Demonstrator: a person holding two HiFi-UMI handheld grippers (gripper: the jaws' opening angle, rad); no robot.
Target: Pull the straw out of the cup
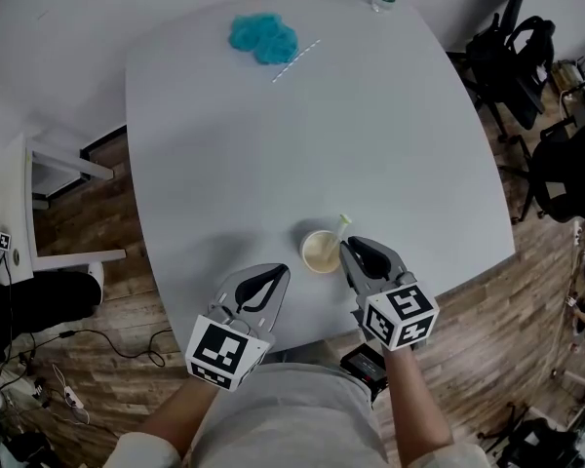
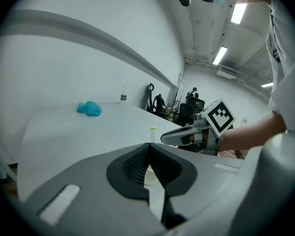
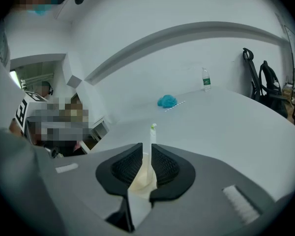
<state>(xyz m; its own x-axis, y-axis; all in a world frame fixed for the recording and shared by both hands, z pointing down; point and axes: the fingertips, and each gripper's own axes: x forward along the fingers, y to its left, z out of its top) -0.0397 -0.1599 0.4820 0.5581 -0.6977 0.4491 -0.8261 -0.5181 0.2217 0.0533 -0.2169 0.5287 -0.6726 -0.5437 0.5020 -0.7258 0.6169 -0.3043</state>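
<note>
- The paper cup (image 1: 319, 252) stands on the grey bench (image 1: 370, 135) near its front edge. The straw (image 1: 342, 225) is in it and leans to the right.
- The right gripper (image 1: 344, 247) is at the cup's right side. It is released: the jaws stand a little apart with the straw between them.
- The left gripper (image 1: 282, 270) is clenched on nothing, to the left of the cup.

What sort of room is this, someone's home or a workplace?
Most likely a workplace, an office or a lab room: a big white table, black office chairs off to one side, strip lights on a bare ceiling, and loose cables on the wood-look floor.
</note>
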